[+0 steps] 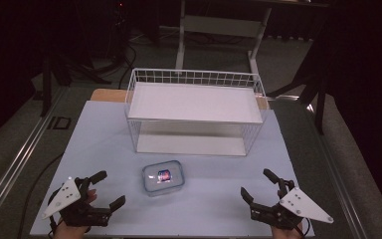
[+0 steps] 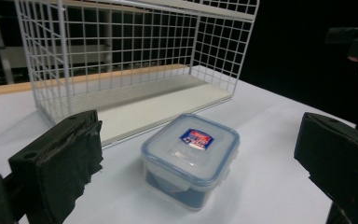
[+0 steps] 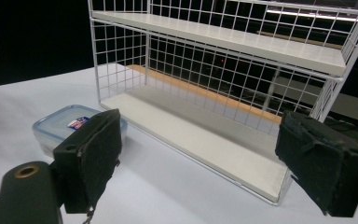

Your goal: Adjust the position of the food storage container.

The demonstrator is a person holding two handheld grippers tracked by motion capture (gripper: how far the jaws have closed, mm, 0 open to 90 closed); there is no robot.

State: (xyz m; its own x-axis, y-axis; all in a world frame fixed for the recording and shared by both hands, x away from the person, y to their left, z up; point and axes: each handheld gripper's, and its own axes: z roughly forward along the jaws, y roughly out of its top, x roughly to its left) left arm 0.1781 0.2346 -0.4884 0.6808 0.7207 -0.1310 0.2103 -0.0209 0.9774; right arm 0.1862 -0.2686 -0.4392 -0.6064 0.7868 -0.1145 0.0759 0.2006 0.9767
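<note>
Bare worktop (image 1: 104, 144) surrounds the lidded plastic box (image 1: 162, 178), which sits before the empty wire rack (image 1: 195, 112), between left gripper (image 1: 105, 190) and right gripper (image 1: 259, 185), jaws spread, holding nothing.

A red-and-blue label (image 2: 197, 138) on the container lid (image 2: 191, 149), its print too small to read.

A small clear plastic food container (image 1: 162, 178) with a blue-rimmed snap lid is sitting upright and closed on the tabletop (image 1: 214, 209). It is lying near the front edge, about midway between the side edges, its red-and-blue label facing up.
</note>
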